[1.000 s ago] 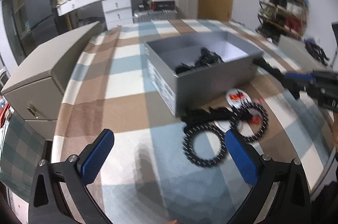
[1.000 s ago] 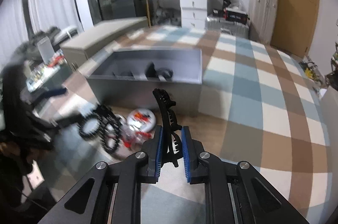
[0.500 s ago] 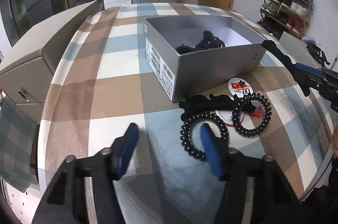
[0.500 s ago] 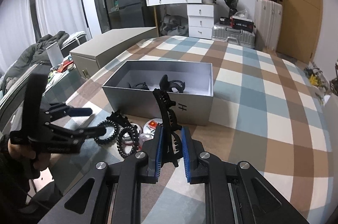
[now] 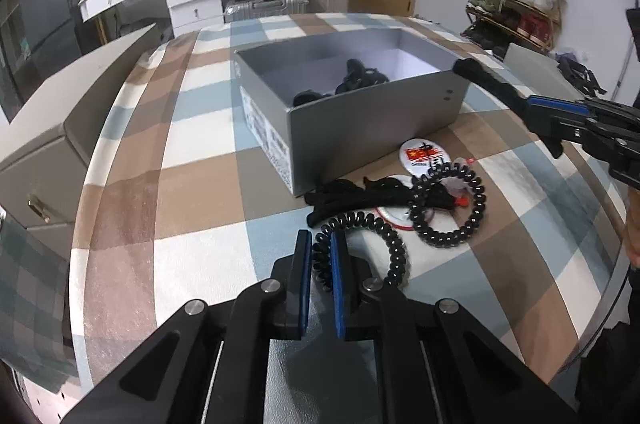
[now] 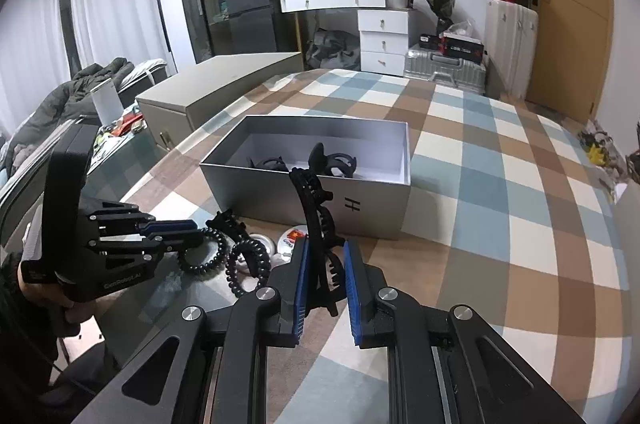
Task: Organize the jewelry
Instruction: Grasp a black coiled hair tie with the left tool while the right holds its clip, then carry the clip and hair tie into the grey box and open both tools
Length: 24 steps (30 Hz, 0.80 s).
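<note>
Biggest risk is the grey box [image 6: 372,212]: thin card, open top, light. Clip its rim with the hair claw [image 6: 316,208] on the way in and it slides on the smooth checked tablecloth [image 6: 500,184].

Your right gripper [image 6: 323,280] is clamped on the claw's base: hard black plastic, curved, toothed. It stands tall above the pads, so a small wrist roll swings the tip wide. It sits in front of the near box wall, not yet over the opening.

Your left gripper [image 5: 318,266] has just been closing, and its pads now pinch the near spiral hair tie [image 5: 384,236]. The springy coiled cord touches the 2nd spiral tie [image 5: 448,208] and a black clip [image 5: 352,198] in the pile just in front of the box. Lift fast and the coil stretches, snags its neighbours and drags them, or springs out of the pinch. I can't tell whether the coils are interlocked.

2 round glossy badges [image 5: 420,154] lie flat under the pile, hard to pinch later.
</note>
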Motion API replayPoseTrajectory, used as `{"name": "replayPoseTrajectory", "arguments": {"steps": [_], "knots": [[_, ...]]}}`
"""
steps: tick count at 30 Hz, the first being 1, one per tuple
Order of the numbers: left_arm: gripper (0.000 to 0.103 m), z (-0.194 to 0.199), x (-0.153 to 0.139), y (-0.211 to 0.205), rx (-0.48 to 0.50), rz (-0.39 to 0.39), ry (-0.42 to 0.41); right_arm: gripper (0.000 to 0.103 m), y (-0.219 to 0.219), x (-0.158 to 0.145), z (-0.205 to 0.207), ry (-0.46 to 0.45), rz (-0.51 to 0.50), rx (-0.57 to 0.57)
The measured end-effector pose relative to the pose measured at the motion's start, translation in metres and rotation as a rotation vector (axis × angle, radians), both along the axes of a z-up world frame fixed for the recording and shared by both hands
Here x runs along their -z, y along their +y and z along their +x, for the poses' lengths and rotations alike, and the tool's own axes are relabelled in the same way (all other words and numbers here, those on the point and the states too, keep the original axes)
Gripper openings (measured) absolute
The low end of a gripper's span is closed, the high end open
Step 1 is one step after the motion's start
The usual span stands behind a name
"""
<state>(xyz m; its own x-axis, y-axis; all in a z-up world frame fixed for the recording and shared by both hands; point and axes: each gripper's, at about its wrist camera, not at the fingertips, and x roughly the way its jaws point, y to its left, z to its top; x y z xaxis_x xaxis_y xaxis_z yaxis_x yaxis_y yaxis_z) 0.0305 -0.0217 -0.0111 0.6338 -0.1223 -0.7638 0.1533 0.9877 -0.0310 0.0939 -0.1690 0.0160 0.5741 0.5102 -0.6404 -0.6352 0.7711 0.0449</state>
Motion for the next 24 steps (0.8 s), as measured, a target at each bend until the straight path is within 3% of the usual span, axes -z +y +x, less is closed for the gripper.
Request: {"name": "replayPoseTrajectory", "arguments": {"steps": [5,15,24], "knots": [[0.005,-0.005,-0.013,0.001,0.020,-0.003,-0.049,0.016,-0.002,-0.004,-0.001,-0.015,0.020,-0.001],[0.005,-0.009,-0.041,0.012,0.005,-0.081,-0.168,0.016,-0.008,-0.011,0.001,-0.031,0.065,0.027],[0.005,0.013,-0.055,0.013,-0.029,-0.077,-0.231,0.016,-0.002,-0.022,0.021,-0.049,0.146,0.091]]}}
